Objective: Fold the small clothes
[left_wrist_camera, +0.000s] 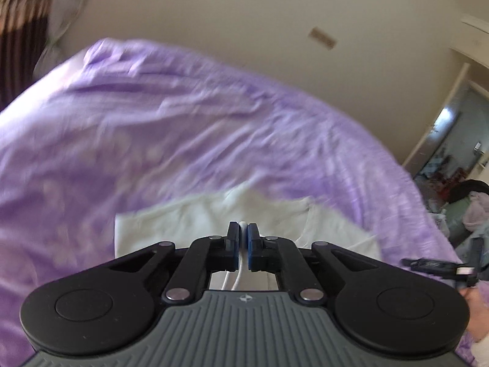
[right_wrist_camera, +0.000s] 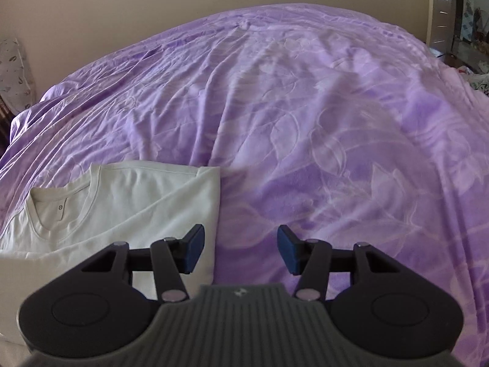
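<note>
A white T-shirt (right_wrist_camera: 128, 202) lies on the purple bedsheet (right_wrist_camera: 305, 107), its right side folded in with a straight edge and the collar toward the left. My right gripper (right_wrist_camera: 240, 249) is open and empty, hovering just past the shirt's right edge. In the left wrist view my left gripper (left_wrist_camera: 243, 238) is shut on a thin fold of the white shirt (left_wrist_camera: 189, 220), which passes between the blue pads. The left view is motion-blurred.
The bedsheet (left_wrist_camera: 152, 122) covers the whole bed. A beige wall (right_wrist_camera: 152, 0) lies behind it. A doorway (left_wrist_camera: 452, 140) and clutter are at the right; a patterned pillow (right_wrist_camera: 13, 70) is at the far left.
</note>
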{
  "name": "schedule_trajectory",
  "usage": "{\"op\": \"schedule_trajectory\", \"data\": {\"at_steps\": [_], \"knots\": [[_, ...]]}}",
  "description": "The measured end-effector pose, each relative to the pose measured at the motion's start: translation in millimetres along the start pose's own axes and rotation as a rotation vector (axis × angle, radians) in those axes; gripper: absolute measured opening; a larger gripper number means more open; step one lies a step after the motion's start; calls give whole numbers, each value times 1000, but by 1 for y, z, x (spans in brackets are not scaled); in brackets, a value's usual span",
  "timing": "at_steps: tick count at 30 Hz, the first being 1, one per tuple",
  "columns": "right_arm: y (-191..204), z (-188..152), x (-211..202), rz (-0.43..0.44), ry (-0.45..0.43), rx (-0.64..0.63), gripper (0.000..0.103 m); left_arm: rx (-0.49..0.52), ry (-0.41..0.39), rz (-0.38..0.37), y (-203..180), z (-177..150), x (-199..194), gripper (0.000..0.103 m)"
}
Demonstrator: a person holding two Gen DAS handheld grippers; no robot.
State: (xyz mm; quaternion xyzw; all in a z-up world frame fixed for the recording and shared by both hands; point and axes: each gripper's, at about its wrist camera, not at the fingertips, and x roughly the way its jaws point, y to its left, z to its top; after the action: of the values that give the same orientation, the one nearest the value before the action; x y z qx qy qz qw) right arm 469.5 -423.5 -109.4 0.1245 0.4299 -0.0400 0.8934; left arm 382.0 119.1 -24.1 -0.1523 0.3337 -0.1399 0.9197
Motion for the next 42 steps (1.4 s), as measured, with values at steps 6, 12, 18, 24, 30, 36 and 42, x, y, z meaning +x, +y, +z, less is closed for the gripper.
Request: {"op": "schedule_trajectory", "data": {"at_steps": [6,12,18,24,30,36,42], "knots": [[7,-7,3,63,16,-7,47,20,147,205,24,-14,28,4],[9,-20,-2,144,101,16,41,-72,224,241,72,-55,72,5],[14,-39,-13,143,188,-36,41,-84,251,233,74,-54,64,18],[34,-67,-27,104,242,-305,41,9,305,160,50,-64,38,23],[62,-91,-13,-45,200,-557,38,81,333,207,41,-85,44,23],[35,-82,-13,-32,211,-440,0,85,355,230,47,-93,52,14],[-6,-81,7,29,284,-180,0,106,376,261,48,-93,57,13]]}}
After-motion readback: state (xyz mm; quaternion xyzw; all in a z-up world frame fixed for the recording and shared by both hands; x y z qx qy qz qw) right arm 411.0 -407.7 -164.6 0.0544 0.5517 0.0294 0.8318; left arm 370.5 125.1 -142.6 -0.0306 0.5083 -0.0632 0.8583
